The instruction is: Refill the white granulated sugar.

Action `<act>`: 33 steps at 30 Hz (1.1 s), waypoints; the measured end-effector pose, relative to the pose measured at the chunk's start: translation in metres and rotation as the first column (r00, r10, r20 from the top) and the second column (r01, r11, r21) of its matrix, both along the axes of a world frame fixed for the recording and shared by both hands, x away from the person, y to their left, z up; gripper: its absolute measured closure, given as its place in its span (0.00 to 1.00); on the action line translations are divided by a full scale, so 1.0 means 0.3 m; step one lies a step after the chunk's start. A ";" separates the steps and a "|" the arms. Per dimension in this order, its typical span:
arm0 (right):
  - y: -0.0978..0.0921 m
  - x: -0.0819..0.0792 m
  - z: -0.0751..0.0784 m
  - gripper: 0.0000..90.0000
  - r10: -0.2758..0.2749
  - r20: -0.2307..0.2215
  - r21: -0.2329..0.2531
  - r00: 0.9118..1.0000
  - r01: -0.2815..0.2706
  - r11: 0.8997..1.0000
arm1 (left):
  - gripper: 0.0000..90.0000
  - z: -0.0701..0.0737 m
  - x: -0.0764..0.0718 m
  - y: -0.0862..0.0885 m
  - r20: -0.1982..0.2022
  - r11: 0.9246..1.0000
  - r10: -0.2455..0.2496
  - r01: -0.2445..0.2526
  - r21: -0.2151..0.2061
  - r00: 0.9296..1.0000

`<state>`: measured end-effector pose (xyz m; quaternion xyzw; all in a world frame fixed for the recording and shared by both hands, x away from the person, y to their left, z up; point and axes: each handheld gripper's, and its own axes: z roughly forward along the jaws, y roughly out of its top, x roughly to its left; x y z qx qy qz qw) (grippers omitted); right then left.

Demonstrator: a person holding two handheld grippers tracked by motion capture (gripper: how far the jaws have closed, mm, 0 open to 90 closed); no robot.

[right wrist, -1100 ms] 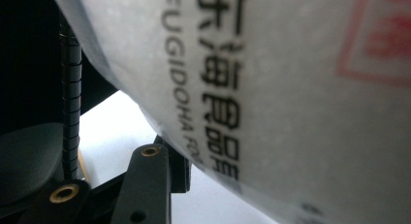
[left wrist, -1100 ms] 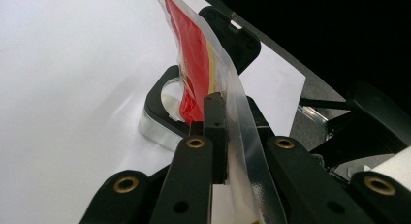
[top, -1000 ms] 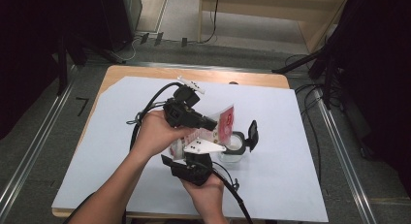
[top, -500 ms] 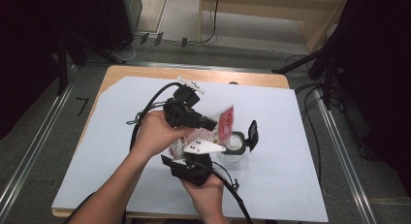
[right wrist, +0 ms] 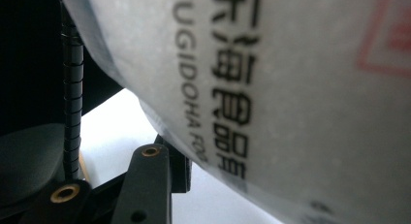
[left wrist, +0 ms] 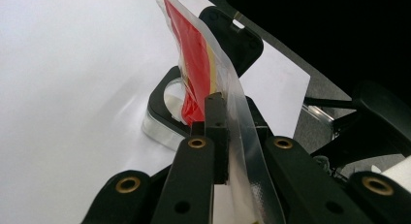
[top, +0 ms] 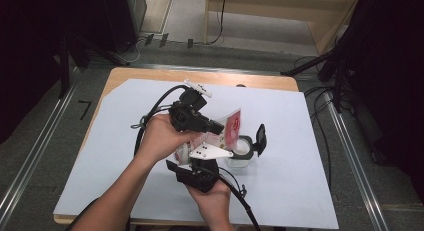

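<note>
your left gripper [left wrist: 220, 136] is clamped on the red-and-clear packet [top: 231, 127], tipped over the open container [top: 243, 150]. right gripper [top: 200, 158] presses the packet; can't tell its jaw state. pouring looks under way, emptying left. bare table [top: 300, 141] all round; hinged lid [top: 260, 139] stands close right.

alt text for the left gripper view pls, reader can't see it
The left gripper, seen along its own two black jaws, is shut on the clear edge of a red and clear plastic packet that stands up from the jaws. Behind it, a clear container with a black rim and open black lid sits on the white table cover.
</note>
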<state>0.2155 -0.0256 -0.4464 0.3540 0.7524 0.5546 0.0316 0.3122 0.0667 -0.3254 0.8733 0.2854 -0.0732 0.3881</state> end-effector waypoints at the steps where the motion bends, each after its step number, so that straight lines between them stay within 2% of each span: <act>1: 0.000 0.000 0.000 0.69 0.000 0.000 -0.001 1.000 0.000 1.000 | 0.97 0.000 0.000 0.000 -0.001 1.000 0.001 -0.001 0.000 1.000; 18: -0.003 -0.003 -0.006 0.69 -0.006 -0.001 0.004 1.000 0.006 1.000 | 0.96 -0.003 0.000 -0.008 0.002 1.000 -0.005 0.005 0.014 1.000; 33: -0.002 -0.006 -0.007 0.69 -0.008 0.005 0.006 1.000 0.008 1.000 | 0.96 -0.003 -0.001 -0.008 -0.002 1.000 -0.006 0.006 0.009 1.000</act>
